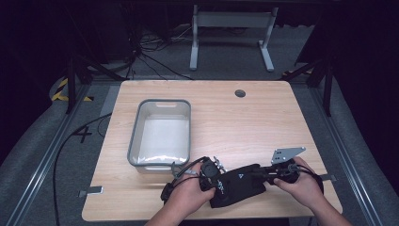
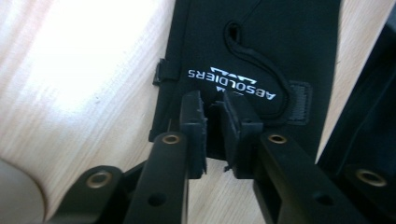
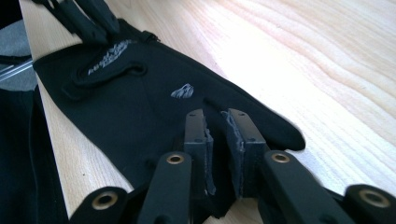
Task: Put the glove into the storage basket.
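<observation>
While grippers pinch the glove (image 1: 237,184), the bin (image 1: 137,133) sits empty.

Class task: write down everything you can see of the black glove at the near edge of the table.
The black glove lies flat on the wooden table, fingers toward the right gripper. It looks like a soft stretch fabric, with white ABSOLDIERS lettering, a small logo and a cuff loop. The left gripper pinches its cuff edge, and the right gripper pinches a fingertip fold.
</observation>
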Motion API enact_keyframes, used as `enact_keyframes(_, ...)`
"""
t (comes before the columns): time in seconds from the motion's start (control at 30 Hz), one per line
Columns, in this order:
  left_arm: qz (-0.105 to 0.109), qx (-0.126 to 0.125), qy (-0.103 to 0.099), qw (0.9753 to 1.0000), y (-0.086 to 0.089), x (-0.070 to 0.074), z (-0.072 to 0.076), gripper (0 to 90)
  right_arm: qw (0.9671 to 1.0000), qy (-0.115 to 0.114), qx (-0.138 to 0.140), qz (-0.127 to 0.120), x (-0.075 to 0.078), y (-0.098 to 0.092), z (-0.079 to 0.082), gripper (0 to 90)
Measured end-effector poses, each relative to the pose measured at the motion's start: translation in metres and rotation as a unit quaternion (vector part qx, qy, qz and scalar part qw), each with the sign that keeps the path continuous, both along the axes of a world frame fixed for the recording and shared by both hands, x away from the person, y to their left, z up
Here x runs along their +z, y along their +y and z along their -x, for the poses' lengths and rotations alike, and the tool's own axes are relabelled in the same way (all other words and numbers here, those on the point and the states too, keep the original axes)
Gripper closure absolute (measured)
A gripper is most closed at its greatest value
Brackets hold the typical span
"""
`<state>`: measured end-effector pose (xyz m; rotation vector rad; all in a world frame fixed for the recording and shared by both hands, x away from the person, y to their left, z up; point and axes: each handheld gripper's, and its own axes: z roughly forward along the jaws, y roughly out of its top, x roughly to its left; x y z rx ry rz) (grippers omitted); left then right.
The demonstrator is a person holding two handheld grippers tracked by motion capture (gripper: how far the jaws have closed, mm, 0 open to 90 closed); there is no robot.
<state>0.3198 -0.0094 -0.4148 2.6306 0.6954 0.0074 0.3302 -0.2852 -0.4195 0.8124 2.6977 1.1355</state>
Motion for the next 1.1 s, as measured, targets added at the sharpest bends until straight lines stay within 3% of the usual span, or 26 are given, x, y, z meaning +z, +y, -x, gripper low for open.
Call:
enact_keyframes(0.1, -0.007, 0.002, 0.002, 1.0000, -0.003, -0.005, 0.000, 76.8, 0.9997, -0.017, -0.009, -0.015, 0.007, -0.005, 0.000, 79.2)
enact_keyframes(0.23, -0.007, 0.008, 0.007, 0.9999, -0.005, -0.007, 0.001, 76.2, 0.9992, -0.026, -0.027, -0.013, 0.011, -0.014, -0.003, 79.0)
enact_keyframes(0.37, -0.007, 0.010, 0.009, 0.9999, -0.005, -0.008, 0.001, 76.5, 0.9990, -0.002, -0.043, 0.014, 0.004, -0.025, -0.010, 71.9)
enact_keyframes(0.47, -0.008, 0.011, 0.009, 0.9999, -0.005, -0.009, 0.001, 77.8, 0.9980, 0.001, -0.060, 0.018, 0.001, -0.034, -0.013, 68.4)
enact_keyframes(0.6, -0.008, 0.014, 0.010, 0.9998, -0.006, -0.009, 0.002, 81.0, 0.9969, 0.024, -0.069, 0.028, -0.004, -0.040, -0.018, 65.1)
enact_keyframes(0.7, -0.008, 0.014, 0.010, 0.9998, -0.006, -0.009, 0.002, 82.5, 0.9960, 0.046, -0.067, 0.037, -0.010, -0.041, -0.021, 65.4)
enact_keyframes(0.8, -0.011, 0.012, 0.010, 0.9998, -0.006, -0.010, 0.002, 83.2, 0.9958, 0.061, -0.062, 0.029, -0.015, -0.041, -0.023, 78.3)
enact_keyframes(0.9, -0.013, 0.012, 0.007, 0.9998, -0.006, -0.009, 0.002, 85.1, 0.9964, 0.053, -0.057, 0.032, -0.011, -0.041, -0.023, 86.1)
enact_keyframes(1.1, -0.017, 0.009, 0.007, 0.9998, -0.007, -0.009, 0.003, 88.7, 0.9979, 0.013, -0.061, 0.020, 0.002, -0.038, -0.024, 87.2)
